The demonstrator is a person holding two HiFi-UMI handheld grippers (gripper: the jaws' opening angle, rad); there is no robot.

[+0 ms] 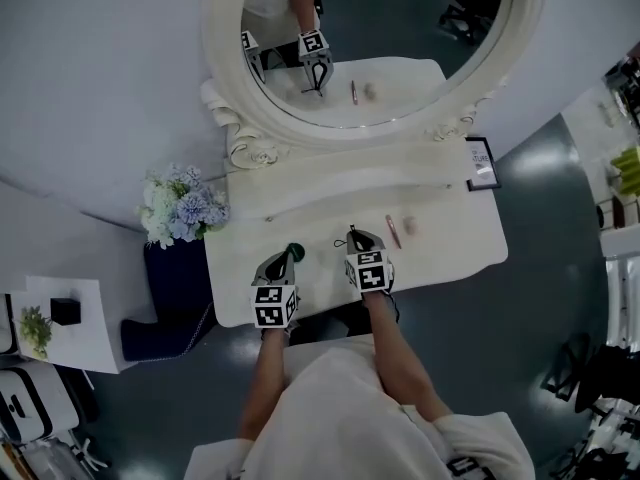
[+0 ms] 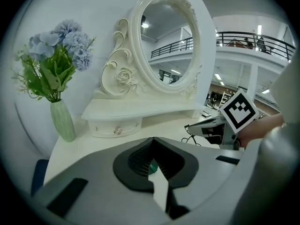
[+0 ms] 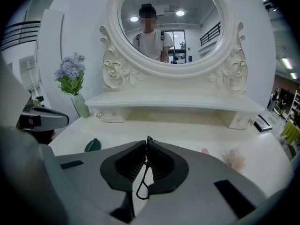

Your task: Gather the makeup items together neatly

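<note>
My right gripper (image 1: 357, 241) hovers over the middle of the white vanity table (image 1: 460, 238), shut on a thin black wire tool (image 3: 142, 182) that looks like an eyelash curler. Its loop hangs between the pads. My left gripper (image 1: 284, 259) is just to the left, jaws closed, with a sliver of a dark green item (image 2: 151, 166) pinched between the pads. The same green item (image 1: 294, 253) pokes out past its tip. To the right lie a pink stick (image 1: 393, 231) and a pale puff (image 1: 411, 226), also seen as the puff (image 3: 236, 159) in the right gripper view.
An ornate oval mirror (image 1: 375, 43) stands on a raised shelf (image 1: 350, 183) at the back. A vase of blue flowers (image 2: 58, 78) sits at the left back corner. A small framed card (image 1: 481, 163) stands at the right end.
</note>
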